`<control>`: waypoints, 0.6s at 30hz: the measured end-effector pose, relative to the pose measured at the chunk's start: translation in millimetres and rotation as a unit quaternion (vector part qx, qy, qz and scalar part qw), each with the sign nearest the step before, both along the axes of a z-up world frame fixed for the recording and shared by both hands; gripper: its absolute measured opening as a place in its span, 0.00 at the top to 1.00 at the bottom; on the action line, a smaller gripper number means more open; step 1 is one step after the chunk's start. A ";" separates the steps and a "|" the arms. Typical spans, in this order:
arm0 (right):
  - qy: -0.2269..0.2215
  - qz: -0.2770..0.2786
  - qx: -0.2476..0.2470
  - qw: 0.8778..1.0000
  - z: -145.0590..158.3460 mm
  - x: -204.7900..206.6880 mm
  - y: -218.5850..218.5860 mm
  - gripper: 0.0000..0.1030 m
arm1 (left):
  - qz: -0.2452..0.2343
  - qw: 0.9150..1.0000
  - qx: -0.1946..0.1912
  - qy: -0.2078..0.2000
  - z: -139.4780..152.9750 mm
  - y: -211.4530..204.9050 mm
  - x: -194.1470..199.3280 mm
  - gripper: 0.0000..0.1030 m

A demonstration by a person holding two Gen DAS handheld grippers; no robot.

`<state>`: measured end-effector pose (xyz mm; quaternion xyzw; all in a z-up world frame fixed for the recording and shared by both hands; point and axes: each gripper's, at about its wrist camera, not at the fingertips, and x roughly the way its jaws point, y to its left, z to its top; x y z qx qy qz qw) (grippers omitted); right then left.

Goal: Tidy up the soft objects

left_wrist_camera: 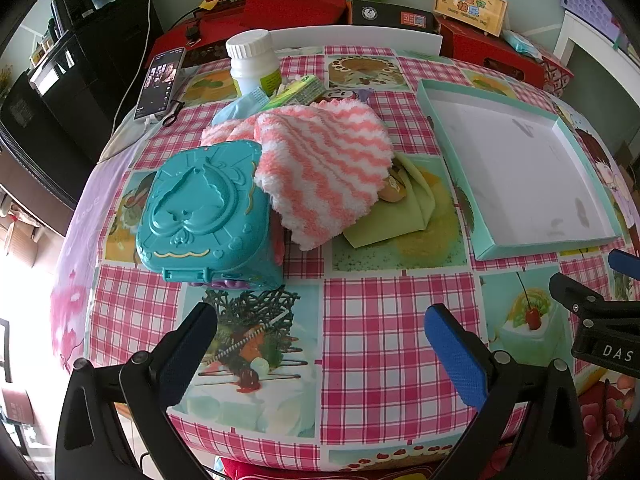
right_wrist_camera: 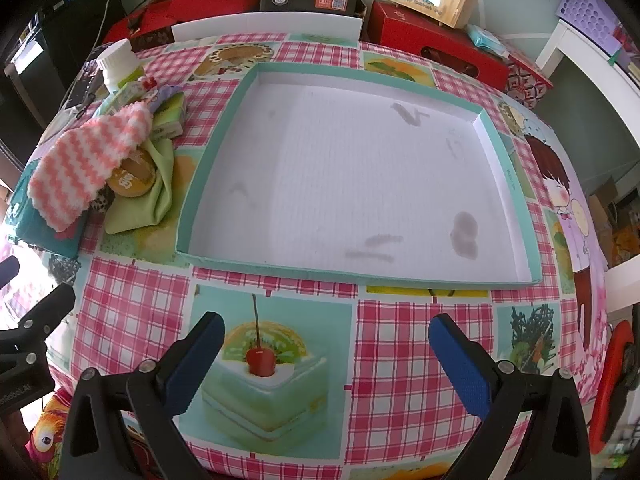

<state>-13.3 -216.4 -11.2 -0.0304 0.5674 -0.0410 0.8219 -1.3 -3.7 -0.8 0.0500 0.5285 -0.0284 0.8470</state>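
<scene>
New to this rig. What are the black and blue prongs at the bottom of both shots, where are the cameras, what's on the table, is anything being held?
No robot arm here: a person holds a two-finger gripper in each hand, and each carries a fisheye camera that looks forward along its fingers. The prongs are those fingers.

The left wrist view shows the left gripper, open and holding nothing. The right wrist view shows the right gripper, also open and holding nothing.

On the checked tablecloth sits a pile: a teal plastic case, a pink-and-white striped fluffy cloth draped partly over it, a green cloth underneath, and a white bottle behind. To the right lies a shallow teal-rimmed box with nothing in it, probably where the soft things go.
</scene>
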 end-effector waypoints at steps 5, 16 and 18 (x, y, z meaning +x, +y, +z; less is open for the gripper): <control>0.001 0.000 0.000 1.000 -1.4 0.4 0.3 0.00 | -0.001 1.000 0.001 0.000 -0.1 -0.1 -0.1 0.00; 0.003 0.000 0.000 1.000 0.9 0.0 -1.0 0.00 | -0.002 1.000 0.005 0.000 -1.2 -4.1 0.2 0.00; 0.003 0.000 0.000 1.000 0.9 -0.1 -0.9 0.00 | -0.003 1.000 0.005 0.000 -0.9 -3.6 0.3 0.00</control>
